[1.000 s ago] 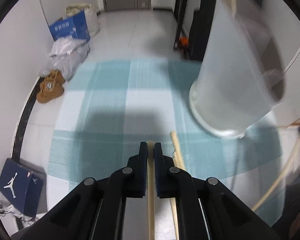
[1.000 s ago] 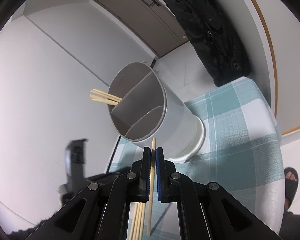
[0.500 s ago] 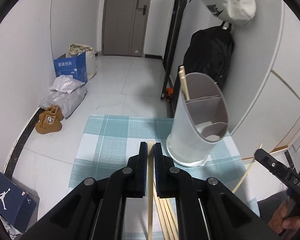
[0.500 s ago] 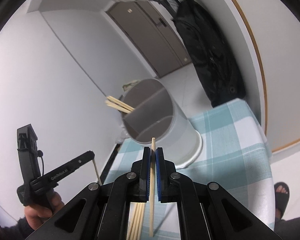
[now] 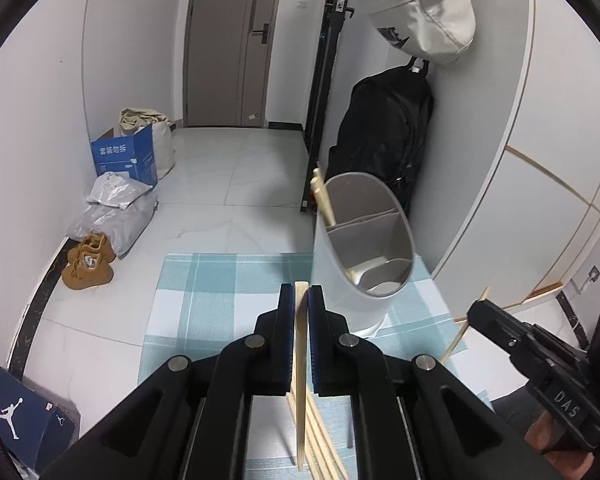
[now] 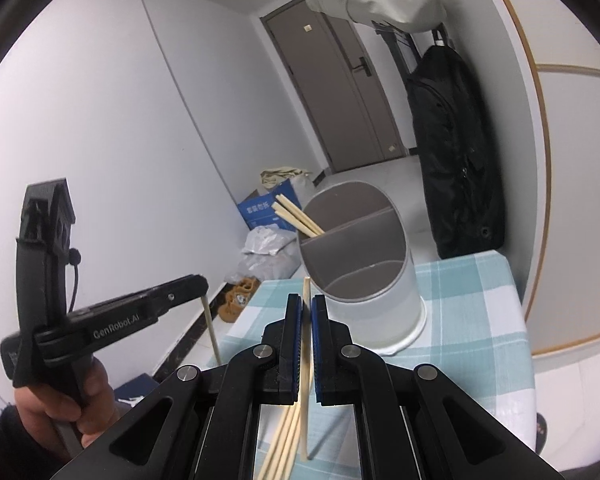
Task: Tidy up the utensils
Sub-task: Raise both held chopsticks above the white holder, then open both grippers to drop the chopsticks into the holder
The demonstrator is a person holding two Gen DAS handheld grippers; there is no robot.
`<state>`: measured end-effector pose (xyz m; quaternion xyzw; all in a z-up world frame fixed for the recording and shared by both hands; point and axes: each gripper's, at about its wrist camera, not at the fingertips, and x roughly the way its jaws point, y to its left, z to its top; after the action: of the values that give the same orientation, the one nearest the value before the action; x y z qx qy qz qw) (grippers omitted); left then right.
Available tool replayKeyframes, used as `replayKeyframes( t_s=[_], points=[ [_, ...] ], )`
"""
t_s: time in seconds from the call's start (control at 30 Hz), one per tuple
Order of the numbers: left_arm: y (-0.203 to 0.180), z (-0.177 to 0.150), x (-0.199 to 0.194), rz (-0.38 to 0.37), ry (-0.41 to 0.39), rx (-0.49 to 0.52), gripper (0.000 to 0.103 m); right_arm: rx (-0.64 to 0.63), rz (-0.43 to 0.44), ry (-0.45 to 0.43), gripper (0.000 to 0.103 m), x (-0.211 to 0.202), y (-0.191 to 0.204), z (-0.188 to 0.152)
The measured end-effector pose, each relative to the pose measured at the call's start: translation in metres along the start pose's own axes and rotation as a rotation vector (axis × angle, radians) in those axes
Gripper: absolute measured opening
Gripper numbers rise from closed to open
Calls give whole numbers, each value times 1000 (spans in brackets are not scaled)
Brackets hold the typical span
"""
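Observation:
A grey-white utensil holder (image 5: 364, 248) with three compartments stands on the teal checked tablecloth (image 5: 220, 304); it also shows in the right wrist view (image 6: 364, 264). Chopsticks (image 6: 296, 216) lean in its far compartment. My left gripper (image 5: 301, 292) is shut on a wooden chopstick (image 5: 300, 380), held above the table, short of the holder. My right gripper (image 6: 307, 304) is shut on another chopstick (image 6: 306, 380), also short of the holder. Several loose chopsticks (image 6: 280, 448) lie on the cloth below both grippers (image 5: 320, 440).
The right gripper shows at the right edge of the left wrist view (image 5: 540, 356), the left one at the left of the right wrist view (image 6: 112, 320). A black backpack (image 5: 380, 140) hangs behind the table. Shoes (image 5: 88, 264), bags and boxes lie on the floor.
Both grippers have lifted and pulled back from the holder with their chopsticks; the holder now looks smaller and farther away in both views.

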<state>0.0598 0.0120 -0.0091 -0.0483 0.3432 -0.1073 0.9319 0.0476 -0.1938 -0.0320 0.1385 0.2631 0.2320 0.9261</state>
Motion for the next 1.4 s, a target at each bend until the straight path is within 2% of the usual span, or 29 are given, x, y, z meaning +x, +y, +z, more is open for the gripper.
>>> replayKeyframes(
  t_s=[0.27,0.4,0.67,1.1,1.33,1.4],
  points=[
    [-3,26,-16,-32,-48,-30,2,-29,9,-42,4,-14,8,31],
    [-7,45,-24,-65,-100,-51,2,-33,36,-23,4,-15,12,51],
    [-16,82,-28,-80,-178,-73,2,-40,39,-30,4,-14,12,94],
    [-17,142,-4,-113,-202,-116,2,-76,38,-36,4,9,0,168],
    [-12,164,14,-106,-213,-125,2,-112,42,-33,4,36,-5,198],
    [-8,168,22,-98,-211,-141,2,-138,20,-51,4,44,-3,203]
  ],
)
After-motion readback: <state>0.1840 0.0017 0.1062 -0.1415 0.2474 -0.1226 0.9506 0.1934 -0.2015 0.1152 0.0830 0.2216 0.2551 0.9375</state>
